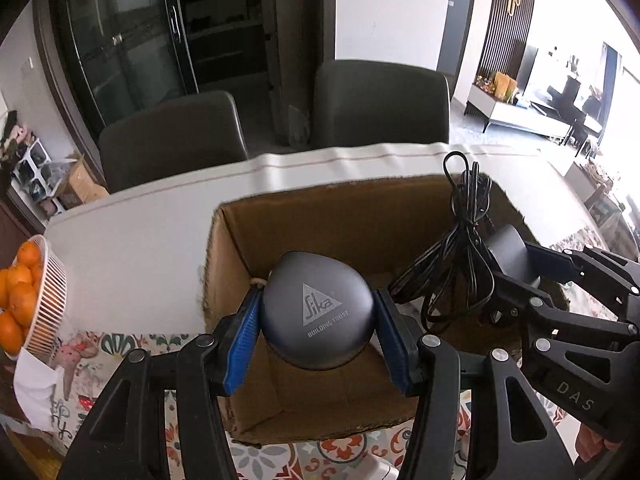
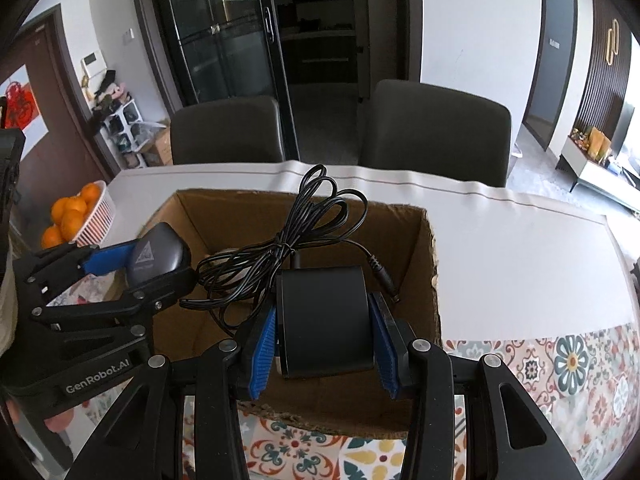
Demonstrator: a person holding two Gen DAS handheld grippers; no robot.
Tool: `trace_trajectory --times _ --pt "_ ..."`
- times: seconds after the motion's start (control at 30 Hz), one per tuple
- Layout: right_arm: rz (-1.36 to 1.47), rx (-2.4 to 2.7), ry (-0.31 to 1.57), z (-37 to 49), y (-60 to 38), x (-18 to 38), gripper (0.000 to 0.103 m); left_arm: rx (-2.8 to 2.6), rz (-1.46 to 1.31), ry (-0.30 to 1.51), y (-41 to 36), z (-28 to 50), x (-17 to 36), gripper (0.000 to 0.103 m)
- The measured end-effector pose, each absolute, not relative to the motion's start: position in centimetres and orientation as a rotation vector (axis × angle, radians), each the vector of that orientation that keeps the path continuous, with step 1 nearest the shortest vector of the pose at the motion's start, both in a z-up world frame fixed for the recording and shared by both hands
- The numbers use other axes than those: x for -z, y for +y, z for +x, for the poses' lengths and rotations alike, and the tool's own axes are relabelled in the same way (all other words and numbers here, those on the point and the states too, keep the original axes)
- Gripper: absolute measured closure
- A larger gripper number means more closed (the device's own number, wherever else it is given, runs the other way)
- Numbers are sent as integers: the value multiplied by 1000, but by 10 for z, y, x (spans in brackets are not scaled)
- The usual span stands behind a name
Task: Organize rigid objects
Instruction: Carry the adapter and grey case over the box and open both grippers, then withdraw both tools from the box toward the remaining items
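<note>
**Inspector:** Above the open cardboard box (image 1: 344, 216), two items are seen held. The grey Sika case (image 1: 318, 312) is clamped at its sides between the blue pads of the left gripper (image 1: 318, 332), whose jaws stand partly closed on it.

**Assessor:** And the right gripper (image 2: 326, 332)?

**Inspector:** Its jaws are likewise closed partway, on the black power adapter (image 2: 324, 320). The bundled cable (image 2: 304, 236) is seen trailing loose over the box.

**Assessor:** How is the placing best done?

**Inspector:** Both items should be lowered well inside the walls before release. The cable, it is judged, may catch on the left gripper or the rim; the adapter should be set down to the right, clear of the case.
</note>
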State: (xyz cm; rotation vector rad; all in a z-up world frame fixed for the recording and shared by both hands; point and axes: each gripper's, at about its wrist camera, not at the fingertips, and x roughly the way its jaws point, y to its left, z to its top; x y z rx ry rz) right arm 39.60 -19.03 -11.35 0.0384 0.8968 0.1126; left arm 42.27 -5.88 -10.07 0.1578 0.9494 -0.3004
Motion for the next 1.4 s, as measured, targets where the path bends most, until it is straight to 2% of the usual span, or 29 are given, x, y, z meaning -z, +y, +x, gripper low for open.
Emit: trace_trajectory --times 0.13,0.27,0.3,0.4,0.67,0.77,1.0,1.4 --pt "35 -116 919 397 -192 120 59 296 168 956 -60 420 105 47" --pt "21 -117 896 394 -192 117 58 282 174 918 -59 415 96 37" --pt "14 -113 890 395 -191 113 55 276 174 909 -58 413 94 37" --pt "-3 -99 877 390 -190 107 54 248 195 882 -56 410 88 33" --pt "-9 -60 848 367 -194 95 48 164 218 802 -48 385 68 11" --pt "2 -39 835 355 -199 90 41 141 210 768 -46 372 61 1" --pt "10 -13 794 326 -204 76 33 114 205 719 -45 344 48 0" --pt "1 -5 767 282 -208 77 31 93 200 721 -45 299 50 0"
